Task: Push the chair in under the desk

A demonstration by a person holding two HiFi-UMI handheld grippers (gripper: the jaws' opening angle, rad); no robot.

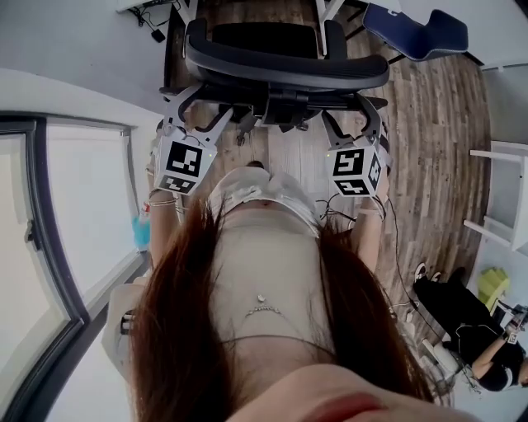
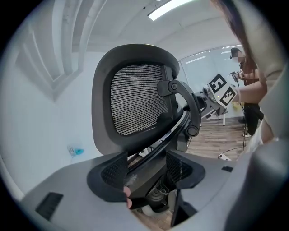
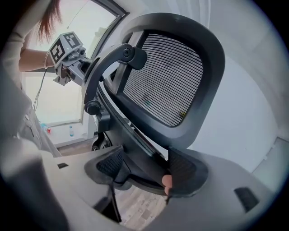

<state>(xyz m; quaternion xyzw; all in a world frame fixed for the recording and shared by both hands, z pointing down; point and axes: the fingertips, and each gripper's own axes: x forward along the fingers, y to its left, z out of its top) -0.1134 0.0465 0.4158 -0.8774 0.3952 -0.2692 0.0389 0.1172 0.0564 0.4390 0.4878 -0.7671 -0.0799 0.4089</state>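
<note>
The black office chair [image 1: 285,67] stands in front of me on the wood floor, its back towards me. Its mesh headrest [image 2: 135,99] fills the left gripper view and also shows as the headrest [image 3: 171,76] in the right gripper view. My left gripper [image 1: 202,115] is shut on the left side of the chair's curved back frame [image 2: 156,146], which runs between the jaws of this gripper [image 2: 146,169]. My right gripper [image 1: 351,119] holds the frame's right side [image 3: 135,140] the same way, seen up close as the gripper [image 3: 146,167]. Only white desk legs [image 1: 326,10] show beyond the chair.
A white wall and a glass door [image 1: 49,247] lie on my left, with a blue bottle [image 1: 142,231] at their foot. A blue seat [image 1: 417,29] sits at the far right, a white shelf [image 1: 503,198] on the right, and a seated person [image 1: 470,330] at the lower right.
</note>
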